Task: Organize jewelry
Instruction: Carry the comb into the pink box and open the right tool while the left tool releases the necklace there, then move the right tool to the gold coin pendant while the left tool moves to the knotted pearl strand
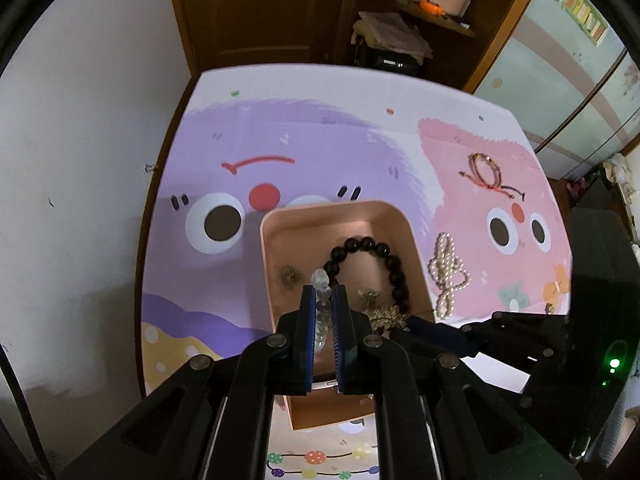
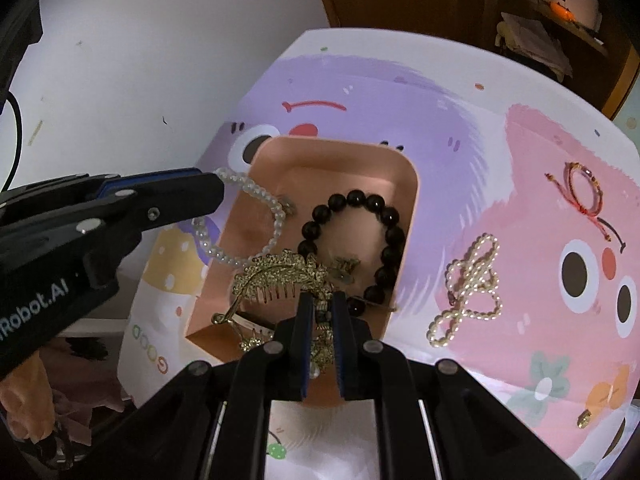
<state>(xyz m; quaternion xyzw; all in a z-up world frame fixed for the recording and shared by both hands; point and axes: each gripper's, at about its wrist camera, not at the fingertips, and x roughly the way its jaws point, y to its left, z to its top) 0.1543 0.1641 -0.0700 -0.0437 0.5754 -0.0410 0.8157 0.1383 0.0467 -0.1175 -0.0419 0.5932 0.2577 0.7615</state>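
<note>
Left gripper (image 1: 324, 300) is clamped on one clear bead bracelet (image 2: 240, 216); right gripper (image 2: 322, 304) pinches one gold hair comb (image 2: 280, 272), both above one pink tray (image 1: 400, 220) holding one black bead bracelet (image 1: 372, 264). Right of the grippers lie one pearl strand (image 2: 468, 288) and one red cord bracelet (image 2: 584, 192). "Robot.AI" marks the left gripper. Cartoon-printed surface (image 1: 280, 128); white wall (image 1: 80, 120), wooden door (image 1: 256, 8).

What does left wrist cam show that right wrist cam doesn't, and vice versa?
Left wrist only: the left gripper head-on, jaws shut on the clear glass-bead bracelet.

Right wrist only: the gold filigree hair comb in full, clamped in the right gripper; the bracelet's whole loop hanging.

Both: the pink plastic box holding the black round-bead bracelet, plus the white pearl bow and red cord bracelet out on the cartoon-printed mat.
</note>
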